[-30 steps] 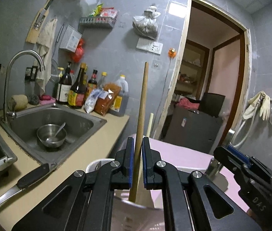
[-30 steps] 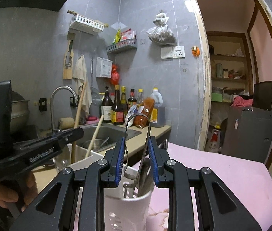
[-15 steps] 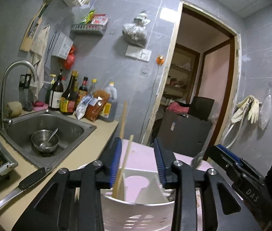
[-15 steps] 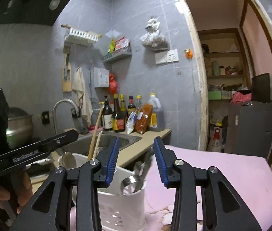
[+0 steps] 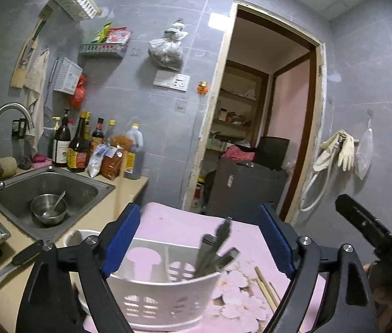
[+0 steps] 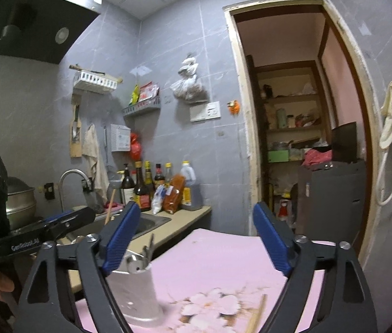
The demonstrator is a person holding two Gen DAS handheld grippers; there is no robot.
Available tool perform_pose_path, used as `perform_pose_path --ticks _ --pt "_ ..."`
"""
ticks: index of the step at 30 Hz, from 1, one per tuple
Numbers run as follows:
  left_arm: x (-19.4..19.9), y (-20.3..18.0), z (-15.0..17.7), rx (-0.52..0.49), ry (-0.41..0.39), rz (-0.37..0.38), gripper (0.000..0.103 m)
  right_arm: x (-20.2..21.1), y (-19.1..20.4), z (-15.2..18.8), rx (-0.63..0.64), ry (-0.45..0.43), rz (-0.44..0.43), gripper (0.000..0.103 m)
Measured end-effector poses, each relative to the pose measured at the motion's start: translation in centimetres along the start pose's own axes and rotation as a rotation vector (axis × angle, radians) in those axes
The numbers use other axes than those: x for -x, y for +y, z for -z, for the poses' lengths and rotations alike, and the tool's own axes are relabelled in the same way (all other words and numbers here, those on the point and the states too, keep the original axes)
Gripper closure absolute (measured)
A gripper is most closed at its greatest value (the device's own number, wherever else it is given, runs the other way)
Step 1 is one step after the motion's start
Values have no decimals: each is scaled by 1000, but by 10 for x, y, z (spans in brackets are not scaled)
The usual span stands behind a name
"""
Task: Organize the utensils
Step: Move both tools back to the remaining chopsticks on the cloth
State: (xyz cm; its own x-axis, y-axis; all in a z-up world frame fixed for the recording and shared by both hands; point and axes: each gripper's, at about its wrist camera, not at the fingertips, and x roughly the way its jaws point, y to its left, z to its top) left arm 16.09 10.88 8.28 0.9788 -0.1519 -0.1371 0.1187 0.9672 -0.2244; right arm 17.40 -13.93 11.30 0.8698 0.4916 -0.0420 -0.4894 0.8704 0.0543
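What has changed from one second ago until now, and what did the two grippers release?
The left gripper let go of the chopstick, the right gripper the metal utensil; both jaws are opening, nothing between them. Both now rest in the white holder. Sink and bottles are unchanged.

The right gripper point(image 6: 196, 238) hangs over the pink tablecloth point(image 6: 223, 260), jaws opening with nothing between them. The white utensil holder point(image 6: 137, 291) stands on the cloth; chopsticks point(image 6: 257, 319) lie nearby.

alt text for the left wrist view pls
The left gripper, jaws opening and empty, faces a white utensil holder holding metal utensils on a pink floral tablecloth. Loose chopsticks lie beside it.
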Motion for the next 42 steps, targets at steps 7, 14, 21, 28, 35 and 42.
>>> perform_pose_path --ticks 7,14,21,28,35,42 --pt "3 -29 13 -23 1 35 3 29 -24 2 14 0 43 0" --pt "-4 -55 31 -53 54 72 2 42 -46 12 18 38 99 0" --pt "-26 -77 60 -69 185 58 2 38 -71 31 41 152 184 0" --pt "-56 -90 88 -114 351 22 2 24 -93 56 15 311 193 0" --pt "-77 -94 109 -147 496 4 2 14 -104 76 2 471 169 3" --pt "-95 -86 125 -123 620 4 3 1 -99 101 25 648 107 23"
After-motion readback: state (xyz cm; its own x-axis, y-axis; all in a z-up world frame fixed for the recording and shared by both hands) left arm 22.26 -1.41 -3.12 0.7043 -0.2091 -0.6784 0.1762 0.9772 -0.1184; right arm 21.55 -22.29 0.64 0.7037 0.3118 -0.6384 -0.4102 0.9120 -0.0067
